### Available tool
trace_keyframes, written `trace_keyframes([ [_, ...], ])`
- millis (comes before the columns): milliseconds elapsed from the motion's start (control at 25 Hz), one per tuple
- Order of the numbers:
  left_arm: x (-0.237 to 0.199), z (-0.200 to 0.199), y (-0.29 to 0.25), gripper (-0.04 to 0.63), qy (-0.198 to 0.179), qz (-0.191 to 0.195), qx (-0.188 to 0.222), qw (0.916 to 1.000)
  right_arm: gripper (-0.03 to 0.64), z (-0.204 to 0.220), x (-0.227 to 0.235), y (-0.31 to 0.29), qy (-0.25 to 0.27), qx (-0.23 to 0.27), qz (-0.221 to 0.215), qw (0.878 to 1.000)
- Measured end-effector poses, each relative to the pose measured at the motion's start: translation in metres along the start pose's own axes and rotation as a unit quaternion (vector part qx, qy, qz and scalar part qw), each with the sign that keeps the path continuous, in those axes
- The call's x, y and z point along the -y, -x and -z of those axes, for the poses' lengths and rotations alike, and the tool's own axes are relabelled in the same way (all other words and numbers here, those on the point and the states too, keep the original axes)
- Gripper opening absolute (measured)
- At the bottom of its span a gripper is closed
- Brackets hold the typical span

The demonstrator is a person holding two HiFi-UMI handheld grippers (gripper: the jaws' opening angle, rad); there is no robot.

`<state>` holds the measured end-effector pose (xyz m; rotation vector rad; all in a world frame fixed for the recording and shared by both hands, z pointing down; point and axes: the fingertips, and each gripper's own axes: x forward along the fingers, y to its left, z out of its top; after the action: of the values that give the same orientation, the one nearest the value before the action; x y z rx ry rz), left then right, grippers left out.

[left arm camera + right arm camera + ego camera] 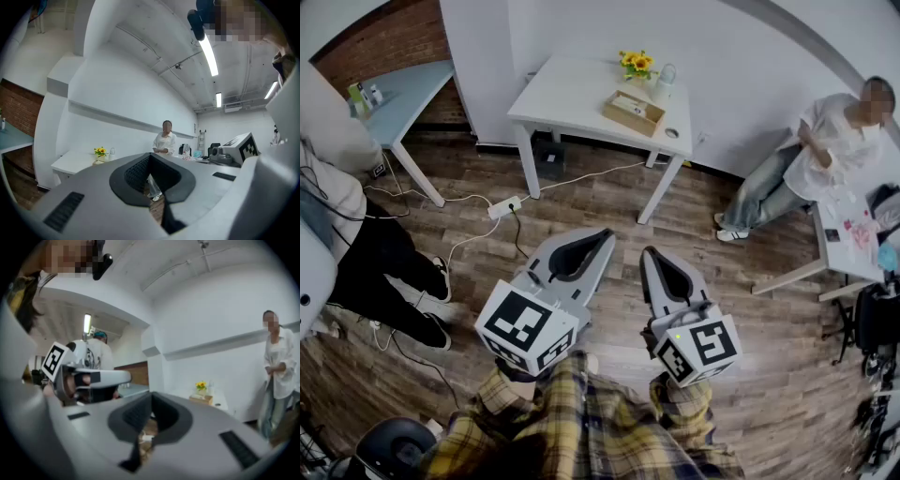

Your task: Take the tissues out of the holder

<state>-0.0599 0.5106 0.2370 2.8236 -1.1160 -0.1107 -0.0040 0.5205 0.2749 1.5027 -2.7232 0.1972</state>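
Observation:
The tissue holder (633, 112) is a low wooden box with white tissue in its top, standing on the white table (572, 98) at the far side of the room. The left gripper view also takes in the holder (99, 160), and the right gripper view shows the holder (201, 397) small and distant. My left gripper (602, 236) and right gripper (649, 253) hang side by side over the wooden floor, well short of the table. Both are shut with nothing between their jaws, as the left gripper (150, 157) and right gripper (151, 397) show close up.
Yellow flowers (636, 63), a glass jar (665, 82) and a small dish (671, 132) share the table. A power strip (504, 206) with cables lies on the floor. A seated person (820, 159) is at right, another person's legs (389, 272) at left, near a blue-grey table (403, 94).

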Motion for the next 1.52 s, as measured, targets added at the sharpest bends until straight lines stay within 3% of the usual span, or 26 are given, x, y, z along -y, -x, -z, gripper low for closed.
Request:
trace_keyframes([
  [520,0.029,0.005,-0.005,0.015,-0.014,-0.01,-0.003,0.9999,0.011,0.001,0.017,0.031,-0.011,0.018,-0.003,1.0],
  [760,0.021,0.012,-0.007,0.015,-0.006,-0.018,-0.009,0.9998,0.011,0.007,0.018,0.023,-0.024,0.011,-0.016,1.0],
  [1120,-0.029,0.022,-0.049,0.015,0.007,-0.007,-0.016,0.9998,0.011,0.012,0.042,-0.035,-0.028,-0.008,-0.014,0.999],
  [1520,-0.129,0.008,-0.133,0.015,0.009,0.026,-0.015,0.9995,0.011,-0.007,0.1,-0.148,-0.027,-0.007,0.015,0.999],
])
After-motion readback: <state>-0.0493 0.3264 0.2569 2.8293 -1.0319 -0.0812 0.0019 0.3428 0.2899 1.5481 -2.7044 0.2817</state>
